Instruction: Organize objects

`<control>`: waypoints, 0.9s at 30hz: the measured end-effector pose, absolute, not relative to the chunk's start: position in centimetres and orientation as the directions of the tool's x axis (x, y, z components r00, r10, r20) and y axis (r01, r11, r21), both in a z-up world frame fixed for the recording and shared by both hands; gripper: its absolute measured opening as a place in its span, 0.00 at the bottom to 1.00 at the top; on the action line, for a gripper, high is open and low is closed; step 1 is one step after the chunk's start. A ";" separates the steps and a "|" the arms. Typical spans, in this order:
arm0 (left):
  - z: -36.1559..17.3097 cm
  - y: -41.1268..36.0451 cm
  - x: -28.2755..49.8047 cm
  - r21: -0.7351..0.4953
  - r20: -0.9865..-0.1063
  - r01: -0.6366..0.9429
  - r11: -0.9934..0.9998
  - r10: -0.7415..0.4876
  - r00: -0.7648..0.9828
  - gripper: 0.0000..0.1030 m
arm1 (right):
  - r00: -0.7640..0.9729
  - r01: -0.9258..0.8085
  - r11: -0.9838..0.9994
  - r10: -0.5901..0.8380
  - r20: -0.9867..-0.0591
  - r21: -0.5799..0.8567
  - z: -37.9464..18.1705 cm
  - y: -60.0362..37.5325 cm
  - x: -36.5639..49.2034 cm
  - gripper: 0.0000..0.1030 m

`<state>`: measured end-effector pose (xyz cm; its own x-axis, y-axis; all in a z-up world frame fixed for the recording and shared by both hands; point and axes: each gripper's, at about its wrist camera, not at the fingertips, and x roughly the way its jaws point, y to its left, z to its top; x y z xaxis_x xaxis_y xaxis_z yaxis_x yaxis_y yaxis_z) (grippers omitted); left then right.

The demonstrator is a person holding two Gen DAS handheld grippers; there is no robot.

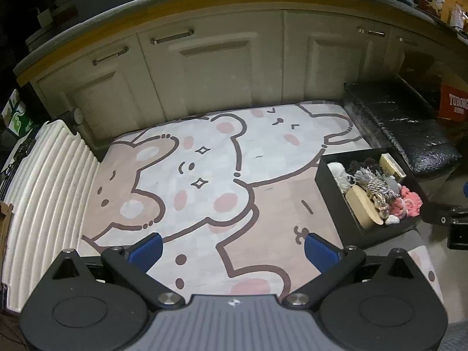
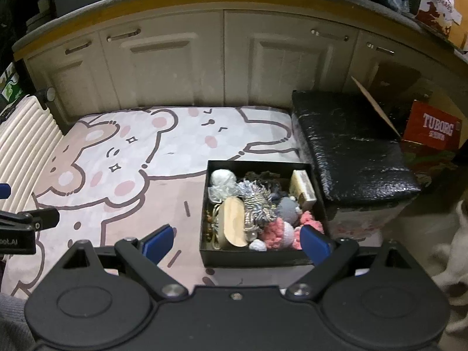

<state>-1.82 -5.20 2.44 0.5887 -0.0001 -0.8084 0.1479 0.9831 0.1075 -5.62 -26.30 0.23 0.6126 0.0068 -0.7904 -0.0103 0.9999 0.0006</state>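
A black open box (image 2: 251,256) sits on a cartoon bear mat (image 2: 122,158); it also shows at the right of the left wrist view (image 1: 324,181). It holds several small things: a white yarn ball (image 2: 223,177), an oval wooden box (image 2: 232,222), a silver striped tassel (image 2: 257,204), a grey ball (image 2: 286,210), pink fluffy pieces (image 2: 280,234) and a small gold box (image 2: 304,188). My right gripper (image 2: 237,242) is open and empty, just above the box's near edge. My left gripper (image 1: 232,251) is open and empty over the mat, left of the box.
Cream cabinet doors (image 2: 181,64) run along the back. A black wrapped block (image 2: 351,146) stands right of the box, with a red Tuborg carton (image 2: 433,128) behind it. A ribbed white suitcase (image 1: 44,193) lies along the mat's left edge. A white furry animal (image 2: 456,263) is at far right.
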 end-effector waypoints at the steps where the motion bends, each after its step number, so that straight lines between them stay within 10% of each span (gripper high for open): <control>1: 2.4 -5.0 -1.8 0.104 -0.809 0.144 0.984 -0.001 0.588 0.99 | 0.612 -0.009 1.000 0.009 -0.791 0.005 0.2 -26.2 -5.5 0.91; 27: 1.7 -4.1 -1.0 0.076 -0.833 0.132 0.988 -0.010 0.553 0.99 | 0.599 0.011 0.998 -0.057 -0.799 -0.063 0.0 -24.9 -4.9 0.91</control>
<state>-1.05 -4.09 1.73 0.5534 -0.0101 -0.8328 0.1322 0.9883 0.0758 -4.94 -24.92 -0.01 0.5988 -0.0568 -0.7989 0.0110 0.9980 -0.0627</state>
